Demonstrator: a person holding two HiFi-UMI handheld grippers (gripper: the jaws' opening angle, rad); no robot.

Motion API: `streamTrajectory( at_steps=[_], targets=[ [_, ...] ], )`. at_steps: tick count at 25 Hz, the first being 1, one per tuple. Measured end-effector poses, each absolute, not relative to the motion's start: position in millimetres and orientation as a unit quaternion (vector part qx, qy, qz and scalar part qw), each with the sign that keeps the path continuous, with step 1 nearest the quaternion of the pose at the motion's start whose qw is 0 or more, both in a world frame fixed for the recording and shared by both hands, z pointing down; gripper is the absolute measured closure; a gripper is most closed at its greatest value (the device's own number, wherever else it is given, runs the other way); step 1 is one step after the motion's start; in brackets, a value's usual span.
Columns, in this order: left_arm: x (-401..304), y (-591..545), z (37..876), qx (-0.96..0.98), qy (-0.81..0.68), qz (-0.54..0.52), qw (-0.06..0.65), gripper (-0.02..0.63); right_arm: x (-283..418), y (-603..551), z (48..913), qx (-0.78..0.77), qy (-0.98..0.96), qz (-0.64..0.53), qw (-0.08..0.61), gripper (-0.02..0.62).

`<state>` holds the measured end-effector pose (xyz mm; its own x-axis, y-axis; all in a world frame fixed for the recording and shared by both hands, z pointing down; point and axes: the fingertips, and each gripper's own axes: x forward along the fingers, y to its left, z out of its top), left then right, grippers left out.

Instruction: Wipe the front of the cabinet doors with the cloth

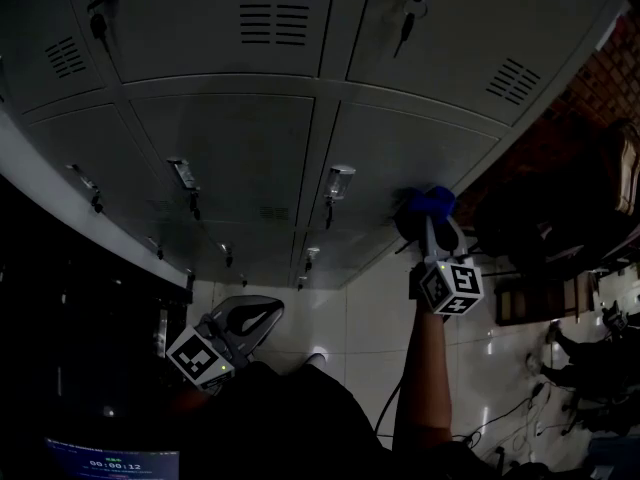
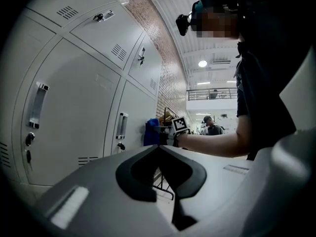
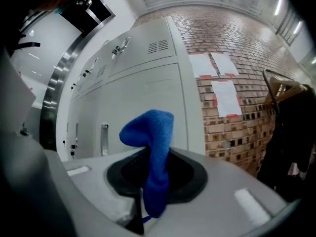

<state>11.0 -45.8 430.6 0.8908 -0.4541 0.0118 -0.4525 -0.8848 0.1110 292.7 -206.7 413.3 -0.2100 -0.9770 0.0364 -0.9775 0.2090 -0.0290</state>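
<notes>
Two sets of jaws are closed: the left gripper point(image 1: 245, 320) empty and low, the right gripper point(image 1: 440, 240) pinching the blue cloth point(image 3: 150, 132) by a cabinet door point(image 1: 395, 153), seemingly mid-wipe, next needing firm contact and a sweep across.

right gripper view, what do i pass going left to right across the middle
steel column → door handle → cloth → papers
</notes>
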Motion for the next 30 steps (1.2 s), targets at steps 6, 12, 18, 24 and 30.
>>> streamTrajectory(
  at_steps=[6, 12, 18, 24, 30],
  targets=[
    [3, -49, 425, 0.97, -0.236, -0.026, 0.041, 0.606, 192, -205, 431, 0.551, -0.834, 0.025, 0.019, 0.526],
    [-12, -44, 435, 0.965, -0.254, -0.013, 0.063, 0.606, 118, -222, 447, 0.496, -0.867, 0.022, 0.046, 0.526],
    [-32, -41, 439, 0.962, -0.269, -0.016, 0.047, 0.606, 104, -237, 460, 0.498, -0.865, 0.031, 0.052, 0.526],
    [-40, -41, 443, 0.959, -0.276, -0.012, 0.058, 0.606, 108, -241, 463, 0.514, -0.857, 0.026, 0.042, 0.526],
    [-33, -41, 446, 0.96, -0.27, -0.004, 0.07, 0.606, 128, -242, 467, 0.539, -0.84, 0.026, 0.051, 0.526]
  ],
)
